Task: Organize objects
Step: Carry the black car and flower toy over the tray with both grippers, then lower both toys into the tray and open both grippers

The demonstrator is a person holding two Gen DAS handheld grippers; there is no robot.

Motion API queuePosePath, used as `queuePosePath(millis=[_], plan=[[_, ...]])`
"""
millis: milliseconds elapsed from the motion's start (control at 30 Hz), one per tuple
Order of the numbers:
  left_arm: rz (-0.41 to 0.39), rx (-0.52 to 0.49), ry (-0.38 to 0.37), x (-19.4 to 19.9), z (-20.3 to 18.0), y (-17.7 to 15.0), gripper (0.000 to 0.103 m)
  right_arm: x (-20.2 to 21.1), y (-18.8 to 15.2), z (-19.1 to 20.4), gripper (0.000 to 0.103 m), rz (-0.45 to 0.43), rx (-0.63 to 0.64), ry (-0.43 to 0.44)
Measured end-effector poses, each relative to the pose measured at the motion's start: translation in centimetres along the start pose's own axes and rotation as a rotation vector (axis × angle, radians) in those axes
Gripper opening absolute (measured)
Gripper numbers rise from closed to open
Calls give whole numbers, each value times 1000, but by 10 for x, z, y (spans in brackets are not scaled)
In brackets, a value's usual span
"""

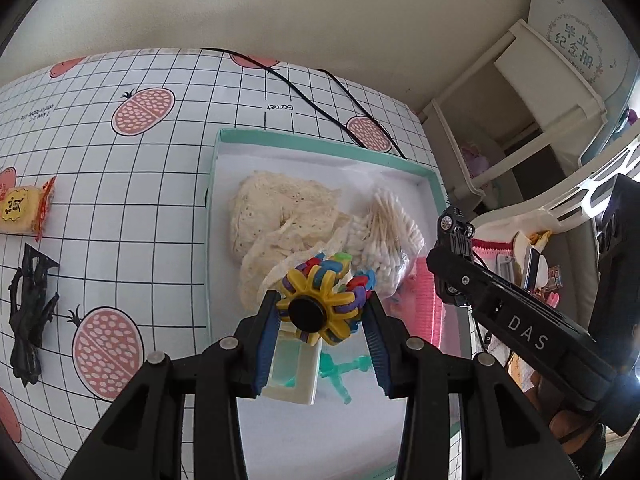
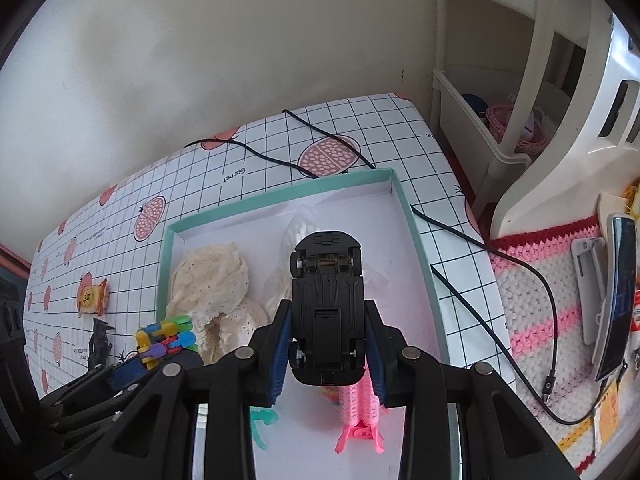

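My left gripper (image 1: 325, 312) is shut on a multicoloured spinner toy (image 1: 326, 300) with a yellow star face and black hub, held above the teal-rimmed box (image 1: 320, 142). That toy (image 2: 166, 340) also shows at lower left in the right wrist view. My right gripper (image 2: 327, 338) is shut on a black toy car (image 2: 327, 304), underside facing the camera, above the same box (image 2: 280, 194). From the left wrist view the car (image 1: 454, 236) sits at the right. Inside the box lie a cream lace cloth (image 1: 280, 216), a bag of cotton swabs (image 1: 390, 232), a pink hair roller (image 2: 359, 408) and a green figure (image 1: 340, 372).
On the checked tablecloth (image 1: 120, 184) to the left lie a yellow snack packet (image 1: 24, 210) and a black toy creature (image 1: 30, 312). A black cable (image 2: 500, 256) runs across the table's back and right. A white shelf unit (image 2: 480, 120) and a crocheted mat (image 2: 540, 280) with a phone (image 2: 618, 296) stand right.
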State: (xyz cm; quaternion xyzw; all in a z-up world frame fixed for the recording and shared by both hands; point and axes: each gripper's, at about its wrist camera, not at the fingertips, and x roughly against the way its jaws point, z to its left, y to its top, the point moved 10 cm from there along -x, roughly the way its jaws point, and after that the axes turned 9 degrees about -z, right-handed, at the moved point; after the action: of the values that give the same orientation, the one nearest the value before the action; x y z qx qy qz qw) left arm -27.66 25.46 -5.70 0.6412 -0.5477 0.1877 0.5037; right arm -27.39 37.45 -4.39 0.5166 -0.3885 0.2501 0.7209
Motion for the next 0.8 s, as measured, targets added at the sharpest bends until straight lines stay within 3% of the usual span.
queuePosePath(millis=[500,800], plan=[[-18,6,-1,7,2,8,44,4,2,6,36,-3,-15,29],[-70,2,63,22,17,18,44,12,7,14,36,-25,5,33]])
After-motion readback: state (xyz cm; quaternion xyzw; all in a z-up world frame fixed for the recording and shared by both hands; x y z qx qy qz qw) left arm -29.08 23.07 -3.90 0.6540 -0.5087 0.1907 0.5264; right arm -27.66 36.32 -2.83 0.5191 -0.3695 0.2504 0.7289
